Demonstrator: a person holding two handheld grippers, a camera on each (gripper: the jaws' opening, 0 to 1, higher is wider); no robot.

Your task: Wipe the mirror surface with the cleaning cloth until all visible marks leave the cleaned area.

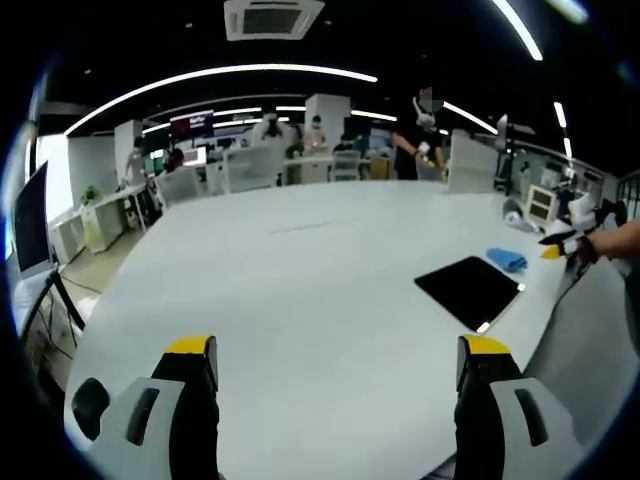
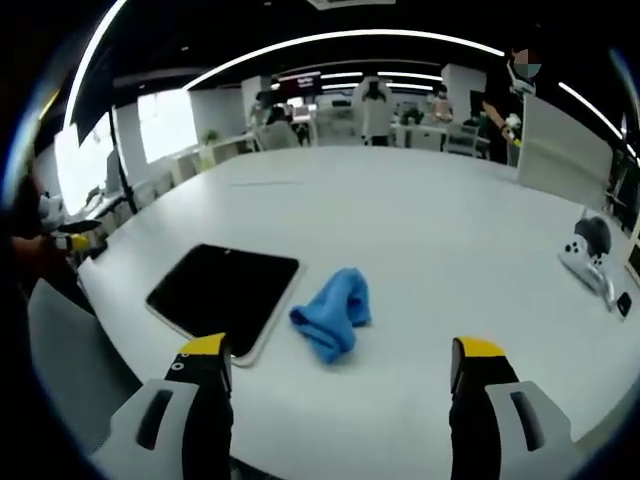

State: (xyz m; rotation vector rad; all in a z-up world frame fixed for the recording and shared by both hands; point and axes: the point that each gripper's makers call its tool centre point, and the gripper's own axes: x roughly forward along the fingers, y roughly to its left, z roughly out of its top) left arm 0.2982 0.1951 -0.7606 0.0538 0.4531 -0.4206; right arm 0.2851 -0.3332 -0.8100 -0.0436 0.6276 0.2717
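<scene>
Cloth (image 2: 332,312) was noted lying crumpled on the table (image 2: 430,230), just beside the mirror (image 2: 225,290), directly ahead of the right gripper (image 2: 342,368), whose jaws stood spread and empty. The left gripper (image 1: 340,362), likewise spread and empty, was held well apart from the mirror. No containers were observed.

Open-plan office. Large white table (image 1: 300,290) in foreground. Long curved ceiling light strips (image 1: 220,75); square ceiling vent (image 1: 273,18). White desks (image 1: 120,205), monitor (image 1: 30,225) at left. Bright window (image 2: 165,125), possibly frosted. People (image 1: 420,140) standing far back.
</scene>
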